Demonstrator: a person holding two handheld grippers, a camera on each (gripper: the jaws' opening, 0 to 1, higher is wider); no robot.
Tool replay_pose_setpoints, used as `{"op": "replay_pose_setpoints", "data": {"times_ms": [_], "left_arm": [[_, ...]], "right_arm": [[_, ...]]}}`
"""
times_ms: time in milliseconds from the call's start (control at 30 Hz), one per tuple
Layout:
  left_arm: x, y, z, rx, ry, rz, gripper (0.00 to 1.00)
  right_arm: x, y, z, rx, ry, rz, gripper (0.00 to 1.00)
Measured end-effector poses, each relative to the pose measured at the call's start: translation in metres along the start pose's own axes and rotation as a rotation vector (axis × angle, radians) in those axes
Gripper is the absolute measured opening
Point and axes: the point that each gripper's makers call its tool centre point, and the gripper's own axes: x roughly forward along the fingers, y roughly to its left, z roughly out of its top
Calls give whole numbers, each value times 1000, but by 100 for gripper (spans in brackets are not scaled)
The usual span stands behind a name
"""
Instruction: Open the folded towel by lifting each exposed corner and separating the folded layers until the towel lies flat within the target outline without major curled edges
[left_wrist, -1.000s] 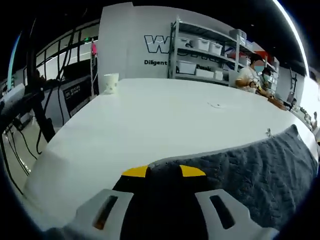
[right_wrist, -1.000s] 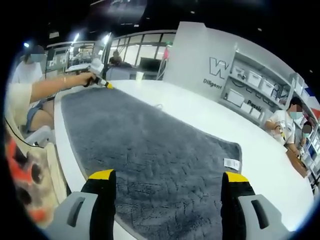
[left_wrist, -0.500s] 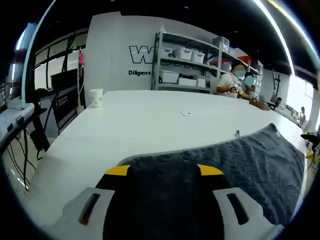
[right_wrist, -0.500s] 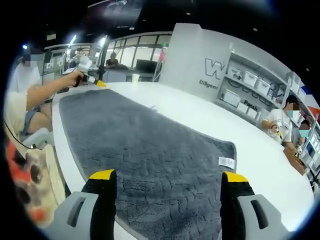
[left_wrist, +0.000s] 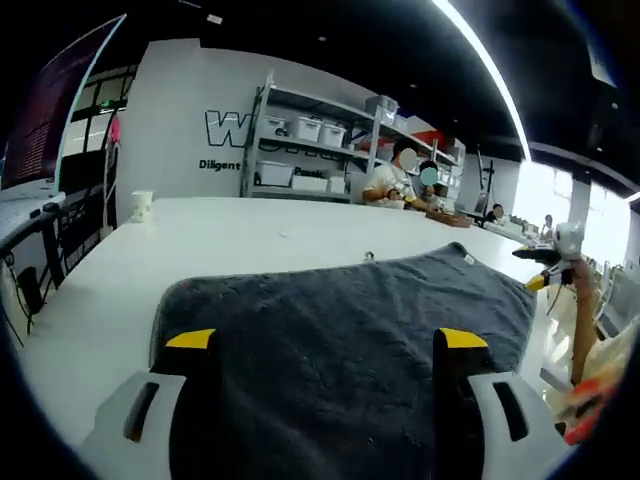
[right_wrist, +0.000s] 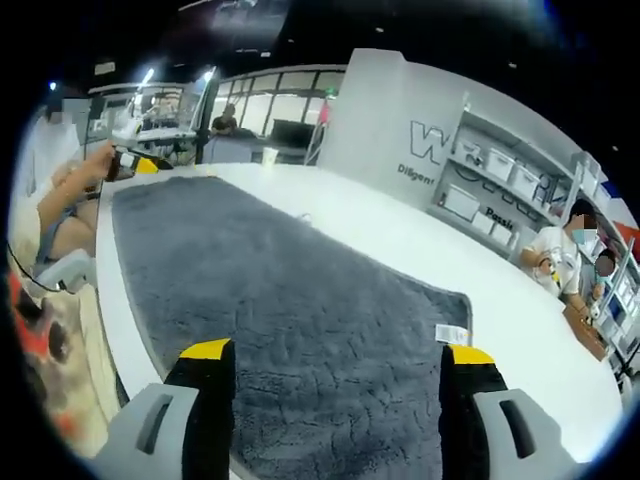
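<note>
Letting go is what just happened: the left gripper had its jaws pinched on the towel edge a moment ago, and now they stand wide apart, holding nothing. The right gripper also has wide jaws with nothing in them. The towel lies spread out flat on the white surface. It looks nearly done; only smoothing may be left.

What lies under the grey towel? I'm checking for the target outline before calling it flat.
The grey towel lies spread on the white table, which shows bare around it. No outline is visible there; anything beneath the cloth is covered.
</note>
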Motion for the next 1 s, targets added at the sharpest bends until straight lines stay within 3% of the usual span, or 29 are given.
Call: {"op": "replay_pose_setpoints", "data": {"times_ms": [133,233,433,700,733,767,867,1000], "left_arm": [[-12,-11,0,48,-27,1,90],[-14,-19,-1,68,-28,-20,100],[-19,-28,-2,99,-26,-35,100],[-29,-40,0,110,-32,-48,100],[-33,-40,-3,140,-18,-24,100],[-35,-41,-6,154,1,-24,100],[-39,-46,-10,149,24,-40,100],[-43,-49,-5,135,3,-50,98]], "right_arm": [[2,0,15,43,-82,14,70],[3,0,15,84,-82,9,61],[9,-6,15,171,-84,22,56],[23,-45,20,253,-83,-47,49],[31,-66,22,273,-75,-82,48],[34,-75,24,273,-72,-101,47],[42,-98,27,260,-73,-152,38],[54,-132,25,196,-50,-266,18]]}}
